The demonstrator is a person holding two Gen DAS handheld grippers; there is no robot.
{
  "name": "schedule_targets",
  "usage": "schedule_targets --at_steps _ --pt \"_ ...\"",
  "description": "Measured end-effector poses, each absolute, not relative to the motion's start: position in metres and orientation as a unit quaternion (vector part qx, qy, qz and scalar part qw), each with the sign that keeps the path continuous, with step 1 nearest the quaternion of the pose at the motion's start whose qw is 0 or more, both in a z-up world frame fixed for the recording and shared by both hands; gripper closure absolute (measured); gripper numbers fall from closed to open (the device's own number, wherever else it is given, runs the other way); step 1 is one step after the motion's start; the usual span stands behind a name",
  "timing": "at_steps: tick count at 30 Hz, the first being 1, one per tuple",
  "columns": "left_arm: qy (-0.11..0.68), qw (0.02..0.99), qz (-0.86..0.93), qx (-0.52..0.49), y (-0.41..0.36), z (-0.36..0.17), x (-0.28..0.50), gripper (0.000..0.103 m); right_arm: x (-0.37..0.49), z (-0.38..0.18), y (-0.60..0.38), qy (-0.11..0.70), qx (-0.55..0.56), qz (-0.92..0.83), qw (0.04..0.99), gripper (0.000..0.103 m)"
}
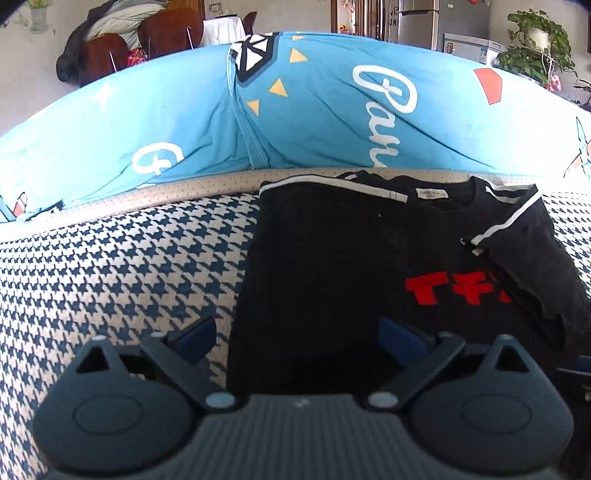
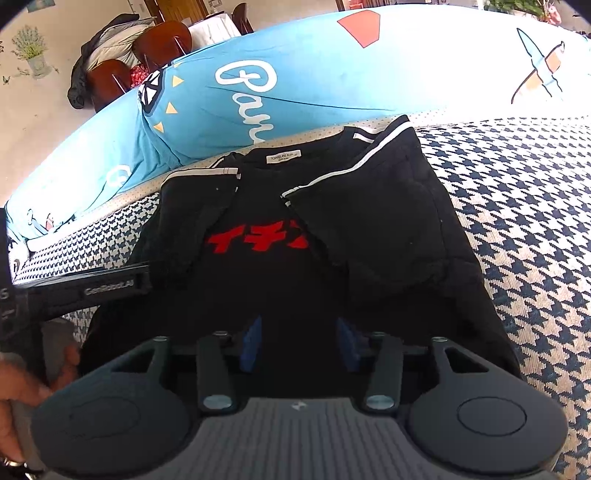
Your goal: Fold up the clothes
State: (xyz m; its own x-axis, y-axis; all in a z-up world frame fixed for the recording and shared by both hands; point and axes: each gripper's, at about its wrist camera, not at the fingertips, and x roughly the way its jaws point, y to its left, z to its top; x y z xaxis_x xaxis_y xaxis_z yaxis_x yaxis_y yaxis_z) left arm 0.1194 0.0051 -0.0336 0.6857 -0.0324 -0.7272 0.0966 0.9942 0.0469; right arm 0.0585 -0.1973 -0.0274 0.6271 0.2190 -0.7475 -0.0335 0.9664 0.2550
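A black T-shirt (image 1: 332, 258) (image 2: 388, 229) with red characters (image 2: 258, 240) and white-striped sleeves lies flat on the houndstooth cover (image 1: 110, 266) (image 2: 535, 221). Both sleeves are folded in over the chest, and the neck label points to the far side. My left gripper (image 1: 299, 338) is wide open above the shirt's near left edge, one fingertip over the cover and the other over black cloth. My right gripper (image 2: 299, 343) hovers open over the shirt's near hem, nothing visibly pinched between its blue pads (image 2: 251, 343). In the right wrist view the left gripper (image 2: 92, 288) enters from the left, held by a hand (image 2: 22, 387).
A blue quilt (image 1: 332, 122) (image 2: 314, 92) with white lettering is bunched along the far edge of the cover. Beyond it stand brown chairs (image 1: 166, 33) draped with coats, a fridge (image 1: 421, 22) and a potted plant (image 1: 535, 40). Houndstooth cover lies bare left and right of the shirt.
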Motion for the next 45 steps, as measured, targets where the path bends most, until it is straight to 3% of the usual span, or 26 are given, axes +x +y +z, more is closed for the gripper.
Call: schedule_targets --at_steps 5,45 --pt "0.392 0.918 -0.030 0.043 0.000 -0.025 0.109 0.003 0.060 -0.027 -0.195 0.421 0.107 0.062 0.899 0.051" --pt "0.416 0.908 -0.029 0.043 -0.018 -0.017 0.065 0.003 0.068 -0.029 -0.206 0.414 0.105 0.015 0.904 0.050"
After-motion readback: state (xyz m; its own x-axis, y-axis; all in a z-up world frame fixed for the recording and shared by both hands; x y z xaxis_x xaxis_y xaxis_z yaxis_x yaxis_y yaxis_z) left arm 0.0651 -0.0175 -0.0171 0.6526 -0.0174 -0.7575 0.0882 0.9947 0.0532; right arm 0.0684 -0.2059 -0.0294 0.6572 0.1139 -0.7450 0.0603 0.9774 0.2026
